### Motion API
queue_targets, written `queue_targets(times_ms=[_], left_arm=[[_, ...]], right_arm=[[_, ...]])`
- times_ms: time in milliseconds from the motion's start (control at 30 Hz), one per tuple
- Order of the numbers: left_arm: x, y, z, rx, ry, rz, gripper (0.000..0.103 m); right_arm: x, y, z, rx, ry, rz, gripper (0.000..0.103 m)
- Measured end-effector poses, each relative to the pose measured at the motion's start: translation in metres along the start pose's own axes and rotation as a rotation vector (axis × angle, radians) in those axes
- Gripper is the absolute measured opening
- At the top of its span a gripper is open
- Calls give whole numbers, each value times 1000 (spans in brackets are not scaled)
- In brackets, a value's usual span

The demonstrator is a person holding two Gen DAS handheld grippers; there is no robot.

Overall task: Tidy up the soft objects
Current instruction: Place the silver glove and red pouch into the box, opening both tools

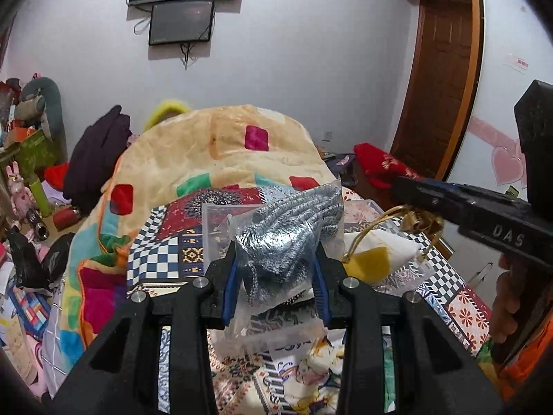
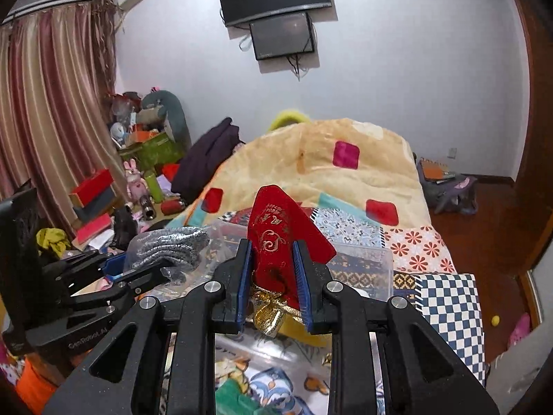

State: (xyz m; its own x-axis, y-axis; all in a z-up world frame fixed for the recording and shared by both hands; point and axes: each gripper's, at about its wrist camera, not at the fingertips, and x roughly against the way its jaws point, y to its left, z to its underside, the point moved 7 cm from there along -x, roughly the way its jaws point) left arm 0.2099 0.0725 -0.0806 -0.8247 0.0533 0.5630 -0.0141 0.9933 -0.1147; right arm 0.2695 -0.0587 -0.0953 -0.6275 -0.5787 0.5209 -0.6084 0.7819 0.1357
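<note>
My left gripper (image 1: 276, 263) is shut on a clear plastic bag of grey-blue knitted fabric (image 1: 293, 228), held above the patterned bed. The same bag (image 2: 172, 242) shows in the right wrist view, at the left, in the left gripper (image 2: 138, 269). My right gripper (image 2: 271, 269) is shut on a red pouch with gold print (image 2: 280, 235); a gold ribbon (image 2: 269, 314) hangs under it. In the left wrist view the right gripper (image 1: 408, 186) comes in from the right with the red pouch (image 1: 380, 166) and gold cord (image 1: 414, 221).
A clear plastic box (image 2: 363, 263) lies on the bed under both grippers. A yellow and white soft item (image 1: 376, 256) lies beside it. A big beige blanket (image 1: 214, 152) is heaped behind. Clutter fills the desk (image 2: 145, 180) at the left.
</note>
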Motion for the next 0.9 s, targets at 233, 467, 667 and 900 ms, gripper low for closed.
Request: queue_targets(times_ms=[233, 467, 667, 900], left_arm=[[-35, -4, 6, -16, 61, -17, 36], [-70, -5, 15, -30, 131, -36, 36], [-81, -5, 25, -43, 166, -54, 37], [-77, -9, 27, -56, 165, -54, 45]], right_arm=[[-31, -13, 11, 1, 84, 48, 22], [-51, -25, 23, -15, 155, 84, 22], [-59, -34, 28, -28, 183, 109, 26], [-55, -34, 29, -16, 192, 116, 41]])
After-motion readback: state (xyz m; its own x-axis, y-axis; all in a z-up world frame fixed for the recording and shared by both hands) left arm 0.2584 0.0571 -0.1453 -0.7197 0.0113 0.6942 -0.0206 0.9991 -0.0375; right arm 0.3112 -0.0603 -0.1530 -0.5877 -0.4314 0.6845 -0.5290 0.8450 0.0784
